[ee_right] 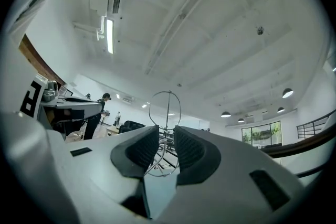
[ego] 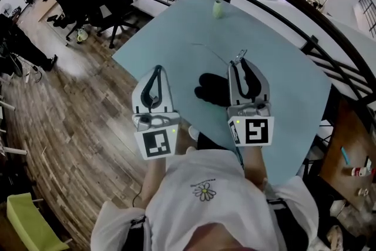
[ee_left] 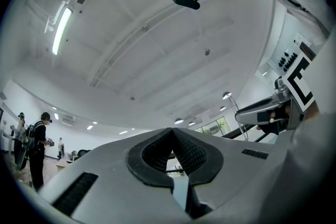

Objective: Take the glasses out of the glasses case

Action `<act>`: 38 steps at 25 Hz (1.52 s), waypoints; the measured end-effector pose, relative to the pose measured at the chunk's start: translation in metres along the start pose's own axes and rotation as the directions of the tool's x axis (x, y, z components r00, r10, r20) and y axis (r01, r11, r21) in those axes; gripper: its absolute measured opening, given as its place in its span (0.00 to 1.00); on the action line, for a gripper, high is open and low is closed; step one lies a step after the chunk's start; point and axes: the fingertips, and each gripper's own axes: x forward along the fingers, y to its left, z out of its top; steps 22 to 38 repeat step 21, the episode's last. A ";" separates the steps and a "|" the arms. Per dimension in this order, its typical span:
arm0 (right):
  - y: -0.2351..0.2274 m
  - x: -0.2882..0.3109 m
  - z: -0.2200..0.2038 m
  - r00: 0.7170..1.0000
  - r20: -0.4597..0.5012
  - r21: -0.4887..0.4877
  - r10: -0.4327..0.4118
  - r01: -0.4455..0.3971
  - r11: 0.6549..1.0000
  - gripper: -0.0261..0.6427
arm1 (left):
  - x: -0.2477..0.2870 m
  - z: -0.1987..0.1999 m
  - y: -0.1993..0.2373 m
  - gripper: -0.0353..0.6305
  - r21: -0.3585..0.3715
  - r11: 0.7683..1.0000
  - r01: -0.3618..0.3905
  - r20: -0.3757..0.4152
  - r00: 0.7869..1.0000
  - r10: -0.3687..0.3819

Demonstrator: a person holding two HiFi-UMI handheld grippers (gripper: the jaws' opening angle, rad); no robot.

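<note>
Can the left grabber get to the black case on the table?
Probably yes. The black case lies on the table just beside the left gripper, with nothing between them. Its jaws are together and empty, so they would have to open first.

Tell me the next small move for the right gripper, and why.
Probably lower the right gripper and lay the glasses on the bare table beside the black case. The wire-framed glasses are clamped between its jaws and held up in the air, clear of the case, so they are out. The left gripper is shut and empty, so no handover looks set up.
</note>
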 end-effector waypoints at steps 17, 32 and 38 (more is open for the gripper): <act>0.002 -0.010 0.002 1.000 0.003 0.049 -0.005 0.004 0.999 0.17 | -0.010 0.010 0.010 0.08 0.010 0.999 -0.041 0.016 0.999 0.041; 0.003 -0.009 0.001 1.000 0.004 0.043 -0.003 0.003 0.999 0.17 | -0.011 0.006 0.010 0.08 0.008 0.999 -0.043 0.010 0.999 0.043; 0.003 -0.009 0.001 1.000 0.004 0.043 -0.003 0.003 0.999 0.17 | -0.011 0.006 0.010 0.08 0.008 0.999 -0.043 0.010 0.999 0.043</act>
